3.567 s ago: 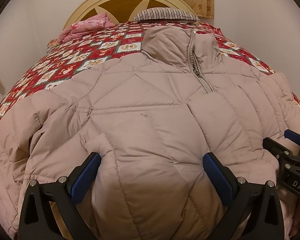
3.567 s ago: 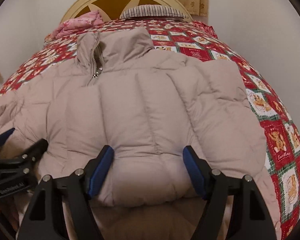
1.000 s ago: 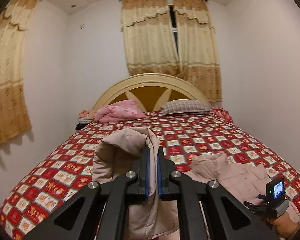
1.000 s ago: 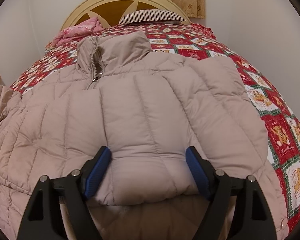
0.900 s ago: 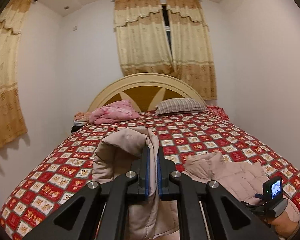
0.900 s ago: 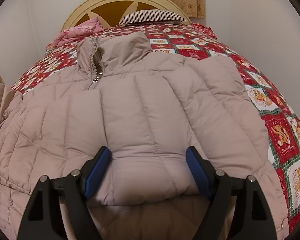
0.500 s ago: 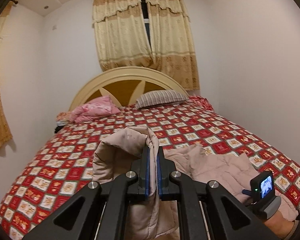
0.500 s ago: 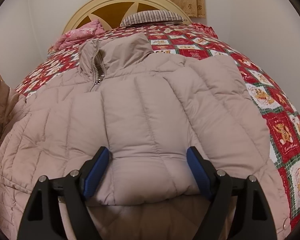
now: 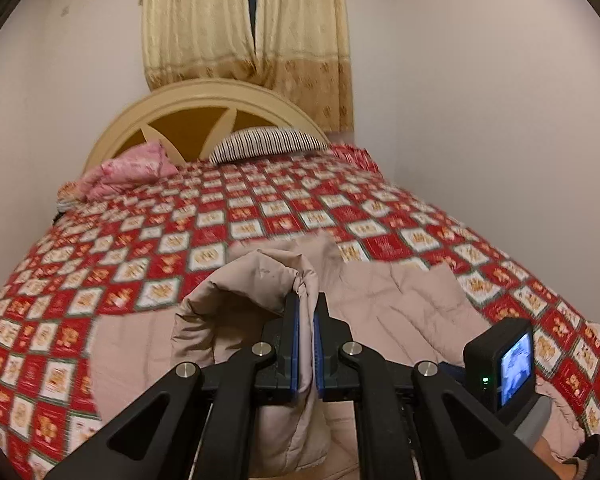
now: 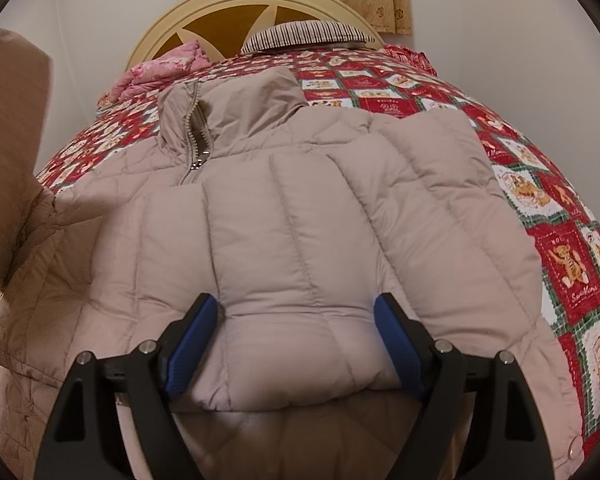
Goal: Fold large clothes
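Beige quilted puffer jacket (image 10: 320, 232) lies front-up on the bed (image 10: 572, 248), collar (image 10: 236, 108) toward the headboard (image 10: 236, 8), zipper (image 10: 194, 148) partly done up at the neck. It looks bulky and soft, with stitched channels running down its length; the fabric will likely spring back and slide when folded.

Step in hand, as I judge it: the first side fold. Left tool (image 9: 305, 344) is closed tight on a bunched piece of the jacket, probably the sleeve or side edge (image 9: 252, 292), and holds it raised above the bed, with the rest of the jacket hanging from it and trailing onto the bedspread. In the right wrist view that raised part shows as a brown mass at the far left edge (image 10: 12, 152).

Right tool (image 10: 296, 340) is wide open, its blue pads on either side of a puffed section at the jacket's lower hem; it grips nothing, pads just beside the fabric. Cannot tell if it presses down.

Next move calls for carrying the raised part across the jacket body toward the middle and laying it flat, right tool pinning the hem so the body does not drag. Risk: the padding slips out of the clamp or the fold bulges.

Around it: red patchwork bedspread, striped pillow (image 10: 308, 36), pink bundle (image 10: 164, 68), curtains (image 9: 244, 20) behind the headboard.
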The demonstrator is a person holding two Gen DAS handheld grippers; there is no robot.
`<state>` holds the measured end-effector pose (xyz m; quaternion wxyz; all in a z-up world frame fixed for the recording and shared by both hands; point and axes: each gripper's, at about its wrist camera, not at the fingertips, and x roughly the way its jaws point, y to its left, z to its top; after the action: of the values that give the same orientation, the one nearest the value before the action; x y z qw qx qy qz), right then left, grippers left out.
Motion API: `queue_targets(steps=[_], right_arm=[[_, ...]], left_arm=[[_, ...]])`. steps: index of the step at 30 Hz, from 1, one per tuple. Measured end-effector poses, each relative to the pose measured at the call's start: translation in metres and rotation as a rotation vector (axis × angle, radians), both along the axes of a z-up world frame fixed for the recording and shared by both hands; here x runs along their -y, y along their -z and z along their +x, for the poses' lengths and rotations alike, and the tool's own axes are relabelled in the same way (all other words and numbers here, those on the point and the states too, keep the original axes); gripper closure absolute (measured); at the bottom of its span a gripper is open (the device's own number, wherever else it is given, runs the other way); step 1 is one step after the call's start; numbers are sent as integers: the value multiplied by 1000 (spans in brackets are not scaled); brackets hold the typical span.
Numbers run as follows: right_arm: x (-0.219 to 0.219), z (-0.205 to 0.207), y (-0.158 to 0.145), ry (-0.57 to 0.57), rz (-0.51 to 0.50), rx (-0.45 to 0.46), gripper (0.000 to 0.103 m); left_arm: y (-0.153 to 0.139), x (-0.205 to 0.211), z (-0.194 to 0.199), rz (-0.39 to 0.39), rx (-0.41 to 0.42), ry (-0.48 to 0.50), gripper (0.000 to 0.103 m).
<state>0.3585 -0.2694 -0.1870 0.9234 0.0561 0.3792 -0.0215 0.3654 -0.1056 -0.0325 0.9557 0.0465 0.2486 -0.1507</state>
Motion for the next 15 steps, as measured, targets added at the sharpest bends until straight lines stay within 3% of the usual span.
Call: queue_targets(steps=[5, 7, 9, 10, 12, 13, 14, 15], right_arm=[[0, 0, 0, -2, 7, 1, 18], [1, 1, 1, -2, 12, 2, 18], [1, 1, 1, -3, 15, 3, 18], [1, 1, 1, -3, 15, 2, 18], [1, 1, 1, -4, 17, 3, 18], [0, 1, 1, -4, 19, 3, 18], [0, 1, 1, -4, 20, 4, 18], [0, 0, 1, -4, 22, 5, 18]], left_arm=[[37, 37, 15, 51, -60, -3, 96], [38, 47, 12, 80, -60, 7, 93], [27, 55, -1, 91, -10, 45, 86], [20, 56, -9, 88, 26, 67, 79], [6, 52, -20, 84, 82, 86, 48], [-1, 46, -27, 77, 121, 78, 21], [-5, 36, -30, 69, 155, 61, 11], [-7, 24, -31, 71, 183, 31, 11]])
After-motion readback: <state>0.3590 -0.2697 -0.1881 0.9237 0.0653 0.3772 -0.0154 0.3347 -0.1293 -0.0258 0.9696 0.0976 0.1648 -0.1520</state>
